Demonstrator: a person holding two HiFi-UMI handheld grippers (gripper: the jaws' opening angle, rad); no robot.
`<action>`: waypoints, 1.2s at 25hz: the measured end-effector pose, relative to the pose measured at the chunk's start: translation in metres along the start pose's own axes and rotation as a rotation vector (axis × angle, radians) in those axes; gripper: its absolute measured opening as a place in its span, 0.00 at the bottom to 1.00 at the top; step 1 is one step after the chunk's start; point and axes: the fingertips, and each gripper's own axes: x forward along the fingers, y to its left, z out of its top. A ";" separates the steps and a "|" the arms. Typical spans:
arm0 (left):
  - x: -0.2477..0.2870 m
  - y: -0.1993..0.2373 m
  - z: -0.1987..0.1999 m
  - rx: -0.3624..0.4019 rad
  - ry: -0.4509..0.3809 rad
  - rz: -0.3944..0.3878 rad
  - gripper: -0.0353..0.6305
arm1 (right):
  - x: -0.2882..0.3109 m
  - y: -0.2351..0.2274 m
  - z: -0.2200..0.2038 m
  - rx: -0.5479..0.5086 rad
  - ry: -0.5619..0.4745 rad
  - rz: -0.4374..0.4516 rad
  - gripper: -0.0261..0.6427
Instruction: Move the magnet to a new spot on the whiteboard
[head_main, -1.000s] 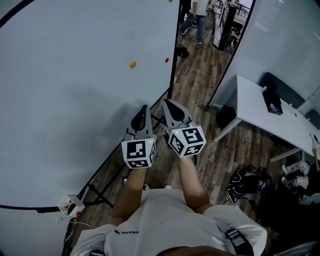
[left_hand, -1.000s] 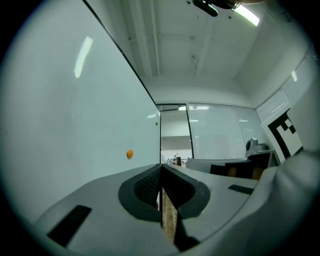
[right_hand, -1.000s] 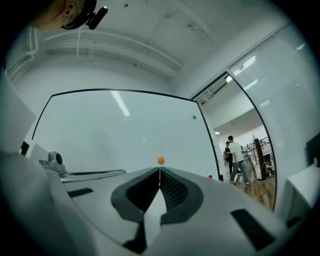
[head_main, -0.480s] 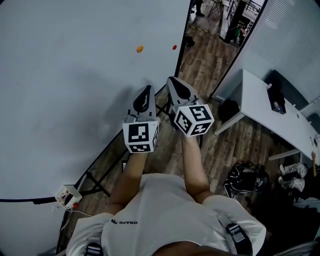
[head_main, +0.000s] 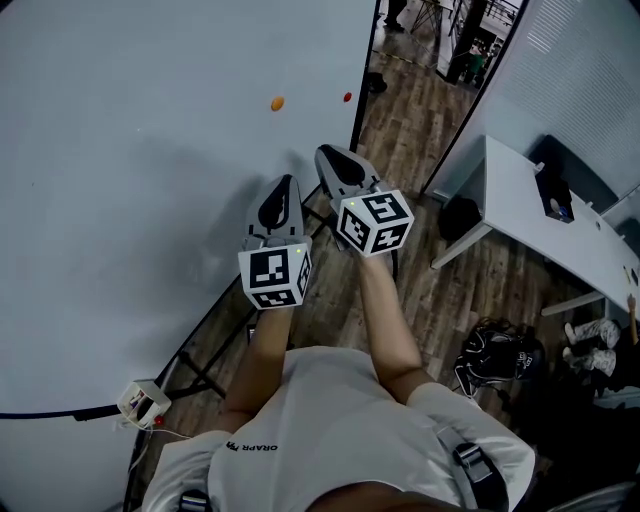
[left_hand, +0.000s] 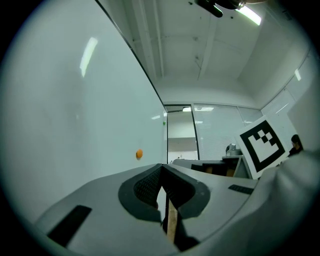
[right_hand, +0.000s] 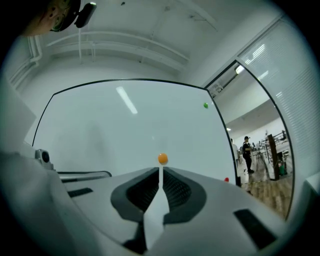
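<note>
A big whiteboard (head_main: 150, 180) fills the left of the head view. On it sit an orange magnet (head_main: 277, 103) and, near the right edge, a red magnet (head_main: 347, 97). Both grippers hover below the magnets and hold nothing. My left gripper (head_main: 283, 192) is shut, and the right gripper (head_main: 333, 162) beside it is shut too. In the right gripper view the orange magnet (right_hand: 162, 159) sits just above the closed jaw tips (right_hand: 160, 171), still some way off. A green magnet (right_hand: 205, 105) is higher up and the red magnet (right_hand: 226, 179) is lower right. The left gripper view shows the orange magnet (left_hand: 139, 154) left of its jaws (left_hand: 161, 168).
The whiteboard stands on a black frame with legs (head_main: 200, 372) on a wood floor. A small box with cables (head_main: 143, 402) lies by its foot. To the right are a white desk (head_main: 530, 215) and a black bag (head_main: 500, 360). A person (right_hand: 246, 150) stands far off.
The right gripper has shifted a little left and up, closer to the whiteboard and the left gripper. The left gripper has barely moved. Both jaws stay shut.
</note>
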 end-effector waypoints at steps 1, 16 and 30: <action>-0.001 0.001 0.000 -0.008 -0.001 0.003 0.06 | 0.003 0.000 -0.002 0.009 0.003 0.007 0.06; -0.006 0.011 0.006 0.002 -0.011 0.031 0.06 | 0.036 0.003 0.010 -0.003 -0.010 0.084 0.18; -0.008 0.020 0.019 0.020 -0.033 0.043 0.06 | 0.074 0.000 0.015 -0.029 0.035 0.150 0.23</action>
